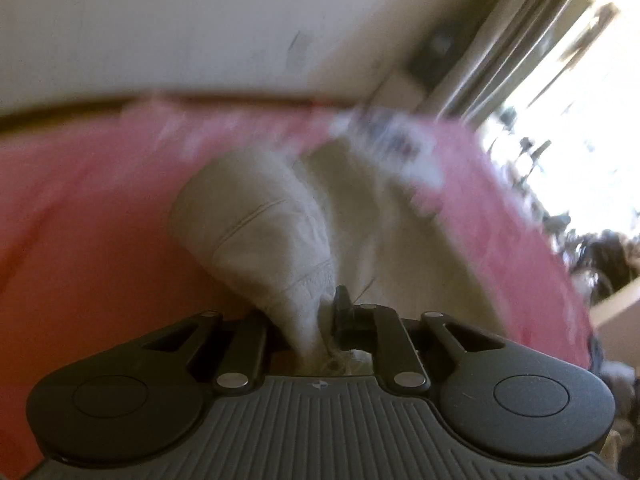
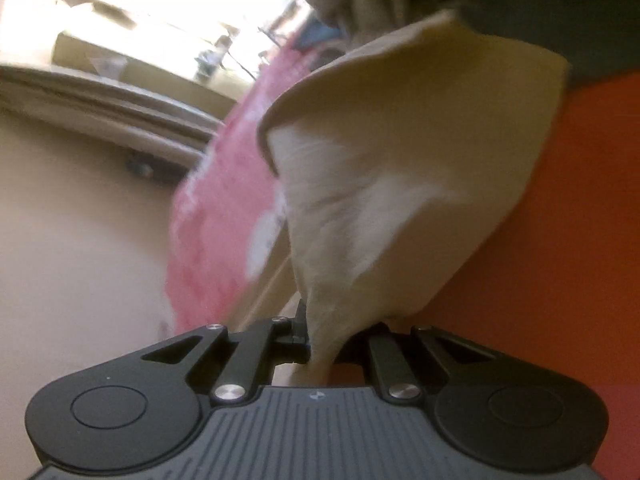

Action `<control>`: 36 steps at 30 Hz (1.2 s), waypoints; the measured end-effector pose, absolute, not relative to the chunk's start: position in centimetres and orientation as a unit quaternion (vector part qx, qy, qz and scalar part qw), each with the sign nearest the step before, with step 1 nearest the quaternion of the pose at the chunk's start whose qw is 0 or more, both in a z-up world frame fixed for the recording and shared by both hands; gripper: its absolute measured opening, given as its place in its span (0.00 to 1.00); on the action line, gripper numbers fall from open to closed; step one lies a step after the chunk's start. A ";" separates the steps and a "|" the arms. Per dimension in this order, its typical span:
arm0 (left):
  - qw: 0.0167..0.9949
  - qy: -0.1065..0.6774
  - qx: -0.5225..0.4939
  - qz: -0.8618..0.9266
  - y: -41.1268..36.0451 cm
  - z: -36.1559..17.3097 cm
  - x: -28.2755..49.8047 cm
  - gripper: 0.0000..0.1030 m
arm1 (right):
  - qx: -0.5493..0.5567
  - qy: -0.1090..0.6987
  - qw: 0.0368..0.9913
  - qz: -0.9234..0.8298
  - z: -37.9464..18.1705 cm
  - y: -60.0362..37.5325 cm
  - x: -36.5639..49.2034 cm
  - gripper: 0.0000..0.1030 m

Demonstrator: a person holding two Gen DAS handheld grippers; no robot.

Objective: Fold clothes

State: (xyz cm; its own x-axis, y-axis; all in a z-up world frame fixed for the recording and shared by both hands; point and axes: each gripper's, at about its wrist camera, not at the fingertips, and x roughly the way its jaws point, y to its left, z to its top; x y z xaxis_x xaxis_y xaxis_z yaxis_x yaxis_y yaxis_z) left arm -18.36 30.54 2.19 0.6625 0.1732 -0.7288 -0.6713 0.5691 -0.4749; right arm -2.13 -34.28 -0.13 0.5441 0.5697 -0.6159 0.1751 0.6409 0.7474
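A cream-coloured garment [image 1: 256,232] with a stitched seam hangs in front of my left gripper [image 1: 320,320], which is shut on a bunched edge of it; only the right finger's tip shows beside the cloth. In the right wrist view the same cream garment [image 2: 400,184] spreads up and to the right from my right gripper [image 2: 316,340], which is shut on a gathered corner of it. The cloth is lifted off the pink-red bed cover [image 1: 80,208] below. Both views are blurred.
A pink patterned sheet [image 2: 224,200] covers the bed, with orange-red cover [image 2: 560,240] to the right. A cream wall [image 1: 160,20] runs behind the bed. A bright window [image 1: 568,92] with a frame stands at the right; dark clothes [image 2: 520,8] lie at the top of the right wrist view.
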 end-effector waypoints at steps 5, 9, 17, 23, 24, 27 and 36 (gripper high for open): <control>0.794 0.343 -0.438 0.243 32.1 1.5 -19.6 0.36 | 0.310 0.571 0.751 0.117 -1.9 -35.0 -0.1 0.31; 0.814 0.384 -0.373 0.224 31.1 4.0 -20.8 0.46 | 0.163 0.617 0.754 0.154 3.0 -33.8 0.8 0.57; 0.907 0.376 -0.156 0.107 29.2 9.4 -18.2 0.53 | -0.007 0.526 0.760 0.382 12.1 -22.4 3.0 0.57; 0.938 0.345 0.001 0.013 29.4 8.5 -9.4 0.66 | -0.134 0.395 0.741 0.526 10.0 -6.5 4.4 0.56; 0.938 0.344 0.025 0.008 29.8 7.9 -8.2 0.66 | -0.151 0.382 0.732 0.543 9.2 -3.9 4.5 0.55; 0.928 0.365 0.064 -0.046 30.6 6.8 -6.0 0.69 | -0.229 0.346 0.701 0.580 6.8 2.2 3.8 0.55; 0.889 0.418 0.100 -0.157 32.1 4.4 -2.9 0.88 | -0.278 0.319 0.665 0.615 4.1 5.8 2.6 0.50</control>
State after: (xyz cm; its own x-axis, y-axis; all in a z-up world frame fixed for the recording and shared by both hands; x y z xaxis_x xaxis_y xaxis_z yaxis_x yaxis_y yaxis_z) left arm -2.92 32.14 4.42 0.6017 -0.1967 -0.7741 0.3633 0.9306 0.0459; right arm 2.64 5.80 4.08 0.0400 0.6408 -0.7667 -0.9957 0.0893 0.0226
